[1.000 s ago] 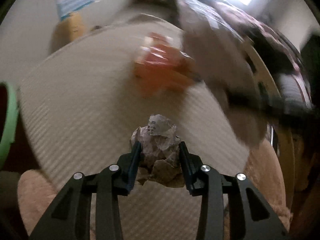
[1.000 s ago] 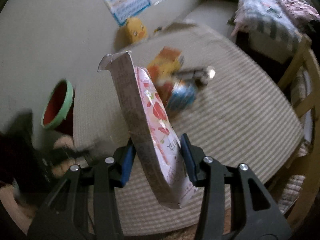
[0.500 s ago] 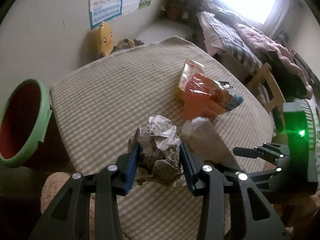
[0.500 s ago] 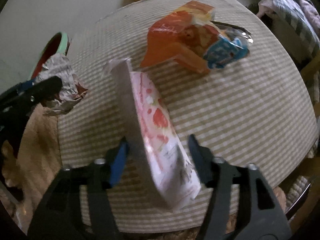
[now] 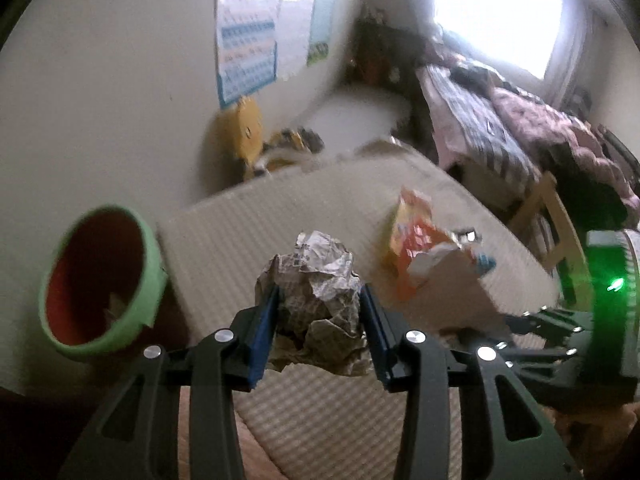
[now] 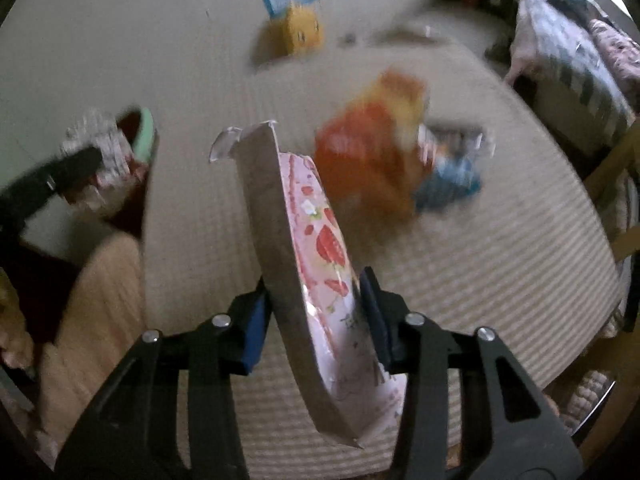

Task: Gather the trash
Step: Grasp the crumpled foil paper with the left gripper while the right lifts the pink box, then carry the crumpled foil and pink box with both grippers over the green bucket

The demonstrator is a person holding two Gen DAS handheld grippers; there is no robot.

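Left gripper (image 5: pixel 320 312) is clamping a crumpled paper ball (image 5: pixel 316 300) above the table edge, bin (image 5: pixel 100 280) sitting just to its left; right gripper (image 6: pixel 316 312) is pinching a pink strawberry carton (image 6: pixel 308 264) upright over the table (image 6: pixel 500 260); snack bags (image 6: pixel 384 160) are waiting further back; risks: carton is sitting tilted between the jaws, could be pivoting out; loose paper may be shedding short of the rim; both grippers are converging near the bin, so possibly colliding.

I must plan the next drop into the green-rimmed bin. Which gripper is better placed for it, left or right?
Probably left. The left gripper, shut on the crumpled paper ball, is right beside the bin. The right gripper, shut on the pink carton, is over the table, farther away.
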